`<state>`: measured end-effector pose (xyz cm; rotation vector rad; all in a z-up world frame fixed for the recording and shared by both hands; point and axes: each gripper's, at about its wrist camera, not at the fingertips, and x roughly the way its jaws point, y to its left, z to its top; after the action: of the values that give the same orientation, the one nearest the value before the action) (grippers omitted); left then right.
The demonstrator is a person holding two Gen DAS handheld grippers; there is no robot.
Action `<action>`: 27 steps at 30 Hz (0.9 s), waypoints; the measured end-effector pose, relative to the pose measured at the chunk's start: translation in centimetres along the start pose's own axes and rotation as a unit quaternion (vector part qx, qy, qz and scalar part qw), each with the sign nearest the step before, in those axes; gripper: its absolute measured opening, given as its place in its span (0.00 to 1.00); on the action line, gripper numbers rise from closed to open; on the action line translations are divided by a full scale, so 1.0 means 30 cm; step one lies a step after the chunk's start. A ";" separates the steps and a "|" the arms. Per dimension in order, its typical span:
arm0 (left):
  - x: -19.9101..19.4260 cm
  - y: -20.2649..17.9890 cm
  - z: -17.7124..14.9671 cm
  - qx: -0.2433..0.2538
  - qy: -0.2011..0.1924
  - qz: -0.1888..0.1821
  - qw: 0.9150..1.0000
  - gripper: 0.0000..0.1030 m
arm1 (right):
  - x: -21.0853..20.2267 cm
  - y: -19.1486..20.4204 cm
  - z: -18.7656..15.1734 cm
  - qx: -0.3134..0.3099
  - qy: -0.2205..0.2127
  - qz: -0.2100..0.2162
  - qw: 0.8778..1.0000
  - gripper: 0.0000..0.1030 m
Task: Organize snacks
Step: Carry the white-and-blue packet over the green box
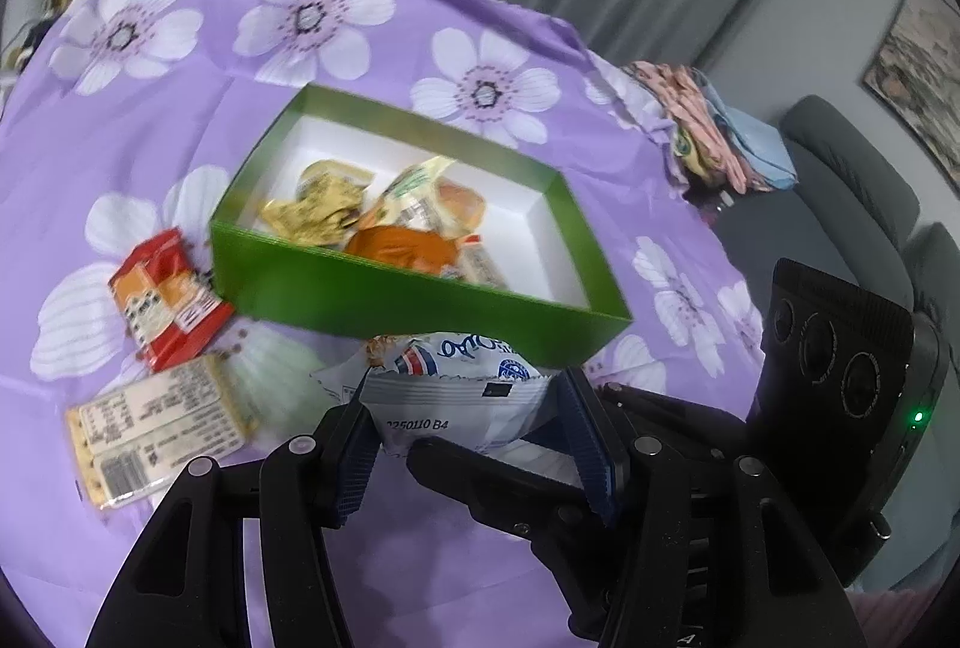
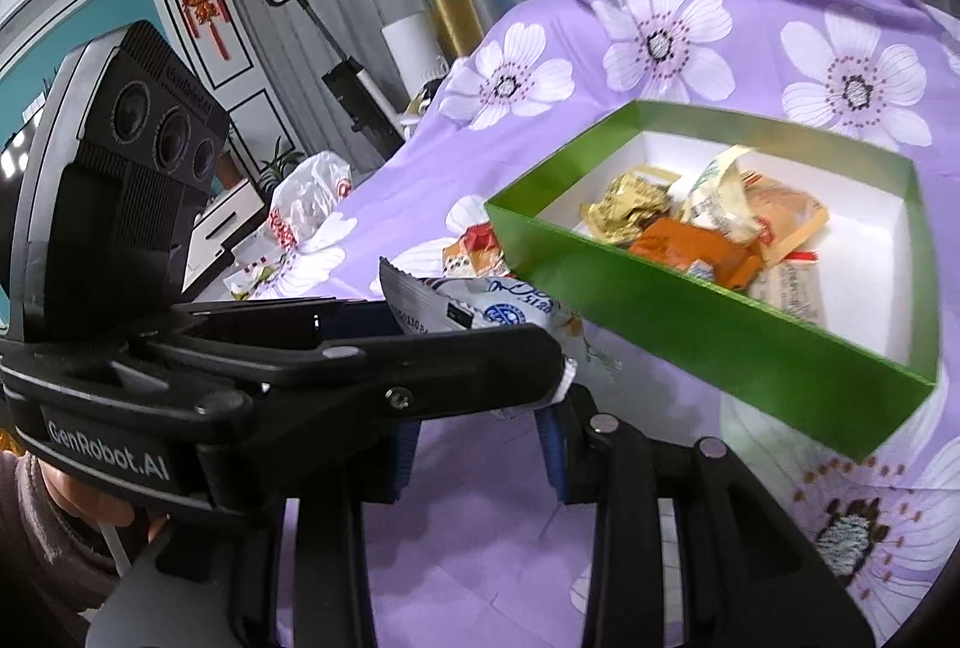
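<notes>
Floral cloth (image 1: 372, 66): snack-filled green box (image 1: 384, 297)

White snack pkt (image 1: 456, 396) lifted nr green box (image 1: 384, 297) w/ wrapped snacks (image 1: 384, 216).

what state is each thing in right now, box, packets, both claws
green box: lidless, partly filled with wrapped snacks
white snack packet: held off the cloth between the left claw's pads
left claw: shut on the white snack packet
right claw: partly closed, holding nothing that shows
red packet: lying on the cloth beside the box
clear cracker packet: lying flat on the cloth
</notes>
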<state>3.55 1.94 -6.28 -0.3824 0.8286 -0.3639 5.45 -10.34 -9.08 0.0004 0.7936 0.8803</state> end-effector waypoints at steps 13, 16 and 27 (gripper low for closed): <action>0.049 -0.111 0.152 0.055 -0.016 -0.024 0.998 0.56 | -0.091 -0.089 0.105 -0.005 -0.058 -0.042 0.997 0.34; 0.080 -0.129 0.199 0.065 -0.016 -0.029 0.997 0.56 | -0.096 -0.127 0.136 -0.003 -0.067 -0.052 0.996 0.34; 0.284 -0.103 0.304 0.030 0.038 -0.069 0.996 0.56 | -0.048 -0.286 0.190 0.027 -0.055 -0.088 0.994 0.34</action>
<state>15.32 -2.95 -4.67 -0.3729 0.8667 -0.5330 14.34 -15.19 -6.75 0.0253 0.7034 0.6869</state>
